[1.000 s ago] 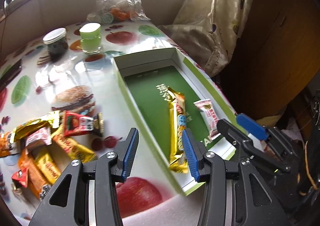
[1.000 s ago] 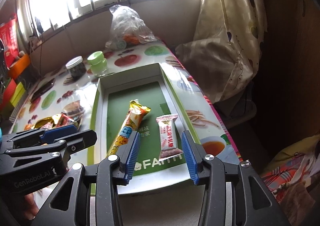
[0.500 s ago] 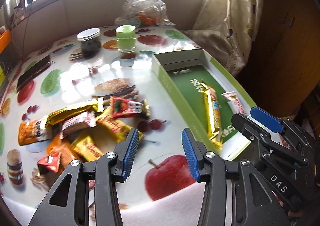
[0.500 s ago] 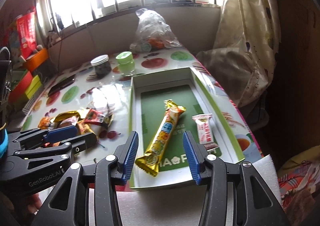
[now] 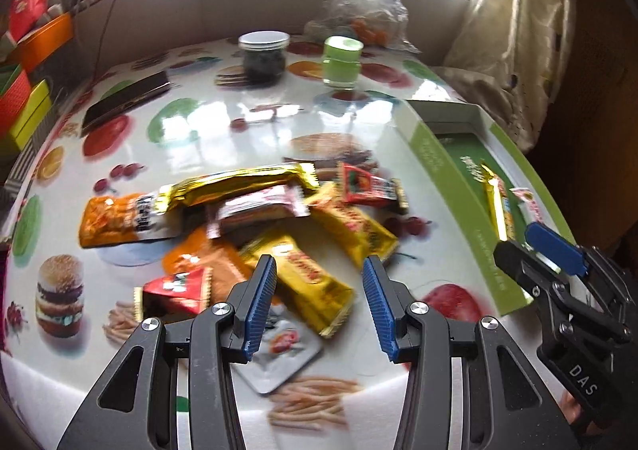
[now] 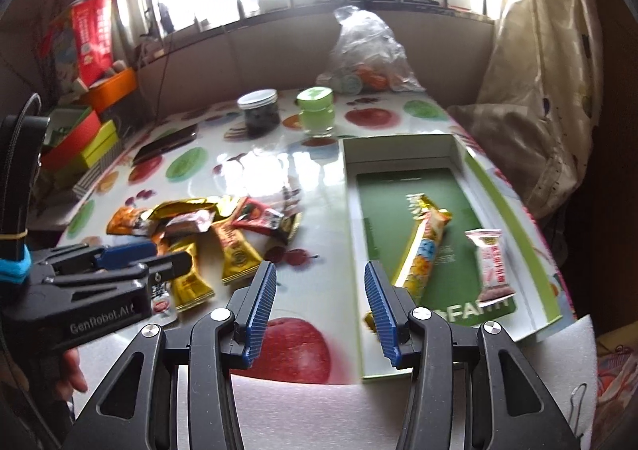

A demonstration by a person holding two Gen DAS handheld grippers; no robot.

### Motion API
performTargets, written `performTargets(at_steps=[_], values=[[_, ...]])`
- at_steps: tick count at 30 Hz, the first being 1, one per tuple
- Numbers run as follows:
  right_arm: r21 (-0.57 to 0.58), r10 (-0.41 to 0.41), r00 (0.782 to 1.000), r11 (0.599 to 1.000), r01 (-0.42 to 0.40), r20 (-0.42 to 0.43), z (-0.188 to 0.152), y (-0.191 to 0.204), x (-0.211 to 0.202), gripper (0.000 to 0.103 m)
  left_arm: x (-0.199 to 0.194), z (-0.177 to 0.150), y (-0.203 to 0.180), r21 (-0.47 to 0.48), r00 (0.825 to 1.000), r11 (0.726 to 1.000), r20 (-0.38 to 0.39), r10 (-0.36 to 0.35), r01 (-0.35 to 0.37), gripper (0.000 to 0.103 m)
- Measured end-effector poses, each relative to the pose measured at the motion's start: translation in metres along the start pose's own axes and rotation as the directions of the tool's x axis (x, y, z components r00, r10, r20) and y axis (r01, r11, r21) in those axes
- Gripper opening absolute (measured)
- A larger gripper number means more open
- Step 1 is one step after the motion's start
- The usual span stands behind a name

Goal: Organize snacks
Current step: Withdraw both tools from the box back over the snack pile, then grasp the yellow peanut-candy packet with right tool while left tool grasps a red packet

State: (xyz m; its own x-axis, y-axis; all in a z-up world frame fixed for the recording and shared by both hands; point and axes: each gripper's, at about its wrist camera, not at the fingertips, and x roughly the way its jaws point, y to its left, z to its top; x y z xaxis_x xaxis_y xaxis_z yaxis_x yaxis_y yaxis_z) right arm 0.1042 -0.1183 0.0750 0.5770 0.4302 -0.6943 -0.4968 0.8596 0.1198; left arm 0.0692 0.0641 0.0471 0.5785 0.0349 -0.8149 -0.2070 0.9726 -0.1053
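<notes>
While both stand wide and hold nothing, the left hand-held gripper [image 5: 319, 304] hangs over the snack pile [image 5: 255, 219]; the right hand-held gripper [image 6: 319, 308] hangs by the green box [image 6: 458, 155] near the table's right edge.

Your snack pile [image 5: 247, 219] smeared by motion, its wrapper print unreadable; the red packet [image 5: 175, 288] partly behind your left gripper [image 5: 319, 302]; the long bar's [image 6: 422, 250] near end hidden by a right finger [image 6: 381, 314]; bag contents [image 6: 367, 79] perhaps oranges, too small to tell
</notes>
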Motion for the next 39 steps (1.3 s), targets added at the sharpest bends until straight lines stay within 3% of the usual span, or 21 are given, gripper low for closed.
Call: performTargets(at_steps=[8,18,24,28,34,39], values=[[-0.091,0.032,0.997,0.995,-0.039,-0.071,0.001,0.031,0.029,0.046,-0.004,-0.004,0.053,-0.104,0.998,0.993,0.005,0.056,-0.056,0.046],[-0.147,0.047,0.990,0.987,-0.067,-0.136,0.009,0.057,0.067,0.048,-0.005,-0.013,0.097,-0.183,0.998,0.981,0.003,0.061,-0.059,0.046],[-0.155,0.033,0.987,0.986,-0.058,-0.158,0.014,0.062,0.085,0.049,-0.003,-0.013,0.106,-0.189,1.000,0.982,-0.002,0.020,-0.020,0.047],[-0.154,0.023,0.984,0.987,-0.051,-0.177,0.017,0.063,0.096,0.050,0.002,-0.015,0.111,-0.211,1.000,0.977,-0.013,-0.022,0.019,0.055],[-0.162,0.015,0.981,0.986,-0.047,-0.194,0.018,0.065,0.105,0.050,0.008,-0.018,0.110,-0.218,0.999,0.976,-0.035,-0.032,0.023,0.055],[-0.139,0.003,0.983,0.990,-0.029,-0.183,0.019,0.061,0.104,0.039,0.011,-0.019,0.107,-0.219,0.998,0.975,-0.051,-0.042,0.030,0.055]])
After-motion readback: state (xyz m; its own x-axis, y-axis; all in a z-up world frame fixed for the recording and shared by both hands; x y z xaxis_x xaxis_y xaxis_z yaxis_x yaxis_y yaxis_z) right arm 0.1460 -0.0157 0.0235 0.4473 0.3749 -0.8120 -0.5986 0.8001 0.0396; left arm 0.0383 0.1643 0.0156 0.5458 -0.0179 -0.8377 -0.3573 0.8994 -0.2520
